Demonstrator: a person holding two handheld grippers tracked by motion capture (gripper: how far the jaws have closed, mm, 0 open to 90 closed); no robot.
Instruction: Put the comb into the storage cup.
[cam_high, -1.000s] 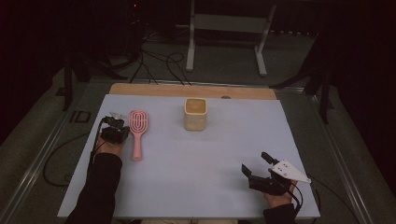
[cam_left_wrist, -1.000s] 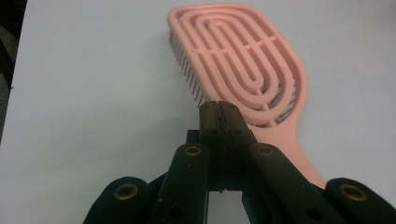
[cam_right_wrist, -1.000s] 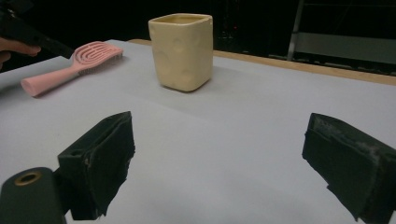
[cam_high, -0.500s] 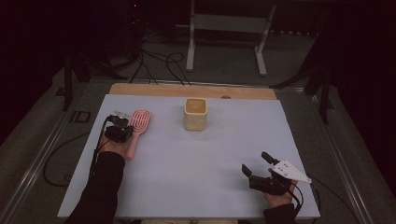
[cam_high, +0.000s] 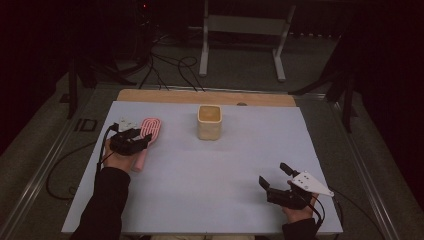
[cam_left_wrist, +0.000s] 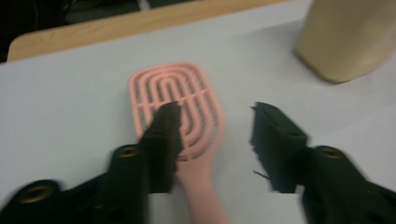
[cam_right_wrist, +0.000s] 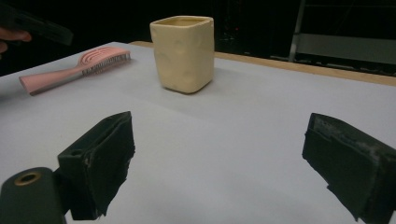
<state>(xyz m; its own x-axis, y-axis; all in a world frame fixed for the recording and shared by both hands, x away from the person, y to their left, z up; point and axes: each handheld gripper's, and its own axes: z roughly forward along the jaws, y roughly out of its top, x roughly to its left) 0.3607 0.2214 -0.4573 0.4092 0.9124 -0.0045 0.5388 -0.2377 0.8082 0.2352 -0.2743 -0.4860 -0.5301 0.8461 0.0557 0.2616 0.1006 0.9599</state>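
Observation:
A pink hairbrush lies tilted on the left of the pale mat, head toward the far side and handle toward the person. My left gripper hovers over the brush's neck, open. In the left gripper view one jaw covers part of the brush head and the handle runs down between the jaws of my left gripper. A beige square cup stands upright at the middle back, also seen in the left gripper view. My right gripper rests near the front right, open and holding nothing, facing the cup.
A wooden strip runs along the table's far edge. Beyond it, a metal stand and cables sit on the floor. The right gripper view shows the brush left of the cup.
The brush has turned from straight to tilted, its handle swinging left toward the hand. My left gripper has shifted right over the brush's neck. The right gripper has stayed put.

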